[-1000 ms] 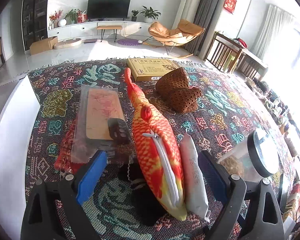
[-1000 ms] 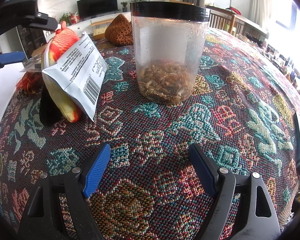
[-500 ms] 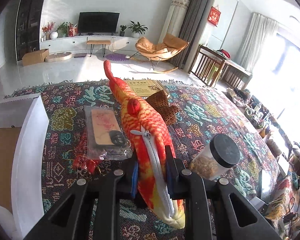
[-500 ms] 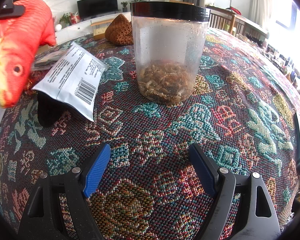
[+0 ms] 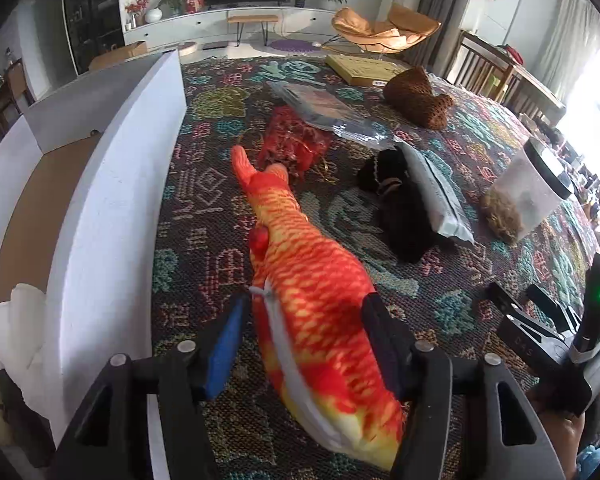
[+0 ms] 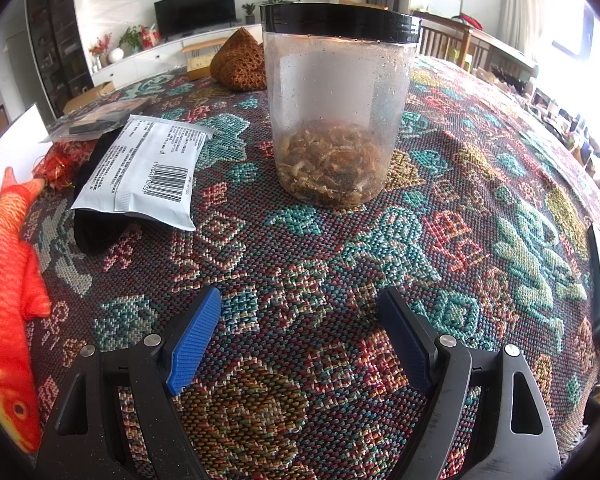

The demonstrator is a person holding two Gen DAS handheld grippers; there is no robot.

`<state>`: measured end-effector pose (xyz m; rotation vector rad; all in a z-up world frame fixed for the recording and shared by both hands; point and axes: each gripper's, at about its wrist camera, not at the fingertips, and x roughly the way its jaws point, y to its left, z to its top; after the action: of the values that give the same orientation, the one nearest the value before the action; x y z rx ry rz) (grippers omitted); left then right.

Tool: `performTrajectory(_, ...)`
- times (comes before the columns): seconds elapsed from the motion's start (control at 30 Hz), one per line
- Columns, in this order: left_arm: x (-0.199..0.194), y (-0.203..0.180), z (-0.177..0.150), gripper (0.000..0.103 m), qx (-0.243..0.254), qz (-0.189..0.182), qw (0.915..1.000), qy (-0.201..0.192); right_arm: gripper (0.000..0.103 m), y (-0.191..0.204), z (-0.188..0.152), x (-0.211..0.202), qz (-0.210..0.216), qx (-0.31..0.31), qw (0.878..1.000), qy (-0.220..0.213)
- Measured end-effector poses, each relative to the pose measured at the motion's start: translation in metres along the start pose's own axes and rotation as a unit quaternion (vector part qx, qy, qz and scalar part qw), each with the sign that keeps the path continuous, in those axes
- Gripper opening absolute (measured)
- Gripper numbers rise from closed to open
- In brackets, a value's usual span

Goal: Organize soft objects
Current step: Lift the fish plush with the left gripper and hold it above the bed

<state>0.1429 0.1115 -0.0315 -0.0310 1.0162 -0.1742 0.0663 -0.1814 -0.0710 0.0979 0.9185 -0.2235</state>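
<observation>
An orange-red plush fish (image 5: 316, 300) lies on the patterned tablecloth (image 5: 204, 208) beside a white box (image 5: 100, 208). My left gripper (image 5: 304, 344) is open, its jaws standing apart on either side of the fish's body. The fish also shows at the left edge of the right wrist view (image 6: 8, 280). A black soft item (image 5: 400, 208) lies under a white packet (image 5: 436, 196). A brown knitted item (image 5: 418, 98) sits further back. My right gripper (image 6: 300, 340) is open and empty, low over the cloth in front of a clear jar (image 6: 336, 104).
A red tasselled ornament (image 5: 292, 140) and a clear plastic bag (image 5: 320, 108) lie beyond the fish. A yellow flat box (image 5: 364, 68) sits at the far edge. White soft things (image 5: 16, 336) lie inside the white box. The right gripper's body (image 5: 560, 340) shows at right.
The left gripper carried the fish left toward the white box, lowered it onto the cloth and opened its jaws. The white packet dropped flat onto the black item. The right gripper has not moved.
</observation>
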Motion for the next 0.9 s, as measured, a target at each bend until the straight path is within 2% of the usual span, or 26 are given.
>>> performTrajectory(0.03, -0.001, 0.004, 0.002, 0.082, -0.006, 0.014, 0.9998, -0.01, 0.083, 0.0, 0.0, 0.0, 0.0, 0.0, 1.0, 0.0)
performTrajectory(0.07, -0.004, 0.007, 0.004, 0.084, -0.011, 0.02, 0.9996, -0.019, 0.083, 0.0, 0.0, 0.0, 0.0, 0.0, 1.0, 0.0)
performTrajectory(0.13, -0.005, 0.009, 0.007, 0.085, -0.017, 0.011, 0.9996, -0.021, 0.083, 0.0, 0.0, 0.0, 0.0, 0.0, 1.0, 0.0)
performTrajectory(0.2, -0.006, 0.007, 0.007, 0.085, -0.013, 0.018, 0.9996, -0.02, 0.083, 0.0, 0.0, 0.0, 0.0, 0.0, 1.0, 0.0)
performTrajectory(0.33, -0.005, -0.008, -0.001, 0.086, 0.017, 0.009, 0.9997, -0.014, 0.083, 0.0, 0.0, 0.0, 0.0, 0.0, 1.0, 0.0)
performTrajectory(0.5, 0.001, -0.03, -0.015, 0.086, 0.057, 0.028, 0.9979, -0.016, 0.083, 0.0, 0.0, 0.0, 0.0, 0.0, 1.0, 0.0)
performTrajectory(0.6, 0.009, -0.033, -0.021, 0.086, 0.051, 0.027, 0.9982, -0.01, 0.083, 0.0, 0.0, 0.0, 0.0, 0.0, 1.0, 0.0)
performTrajectory(0.73, 0.021, -0.032, -0.027, 0.086, 0.044, 0.045, 0.998, -0.008, 0.083, 0.0, 0.0, 0.0, 0.0, 0.0, 1.0, 0.0)
performTrajectory(0.83, 0.028, -0.028, -0.03, 0.094, 0.039, 0.05, 0.998, -0.007, 0.083, 0.0, 0.0, 0.0, 0.0, 0.0, 1.0, 0.0)
performTrajectory(0.9, 0.033, -0.026, -0.031, 0.096, 0.036, 0.053, 0.998, -0.002, 0.083, 0.0, 0.0, 0.0, 0.0, 0.0, 1.0, 0.0)
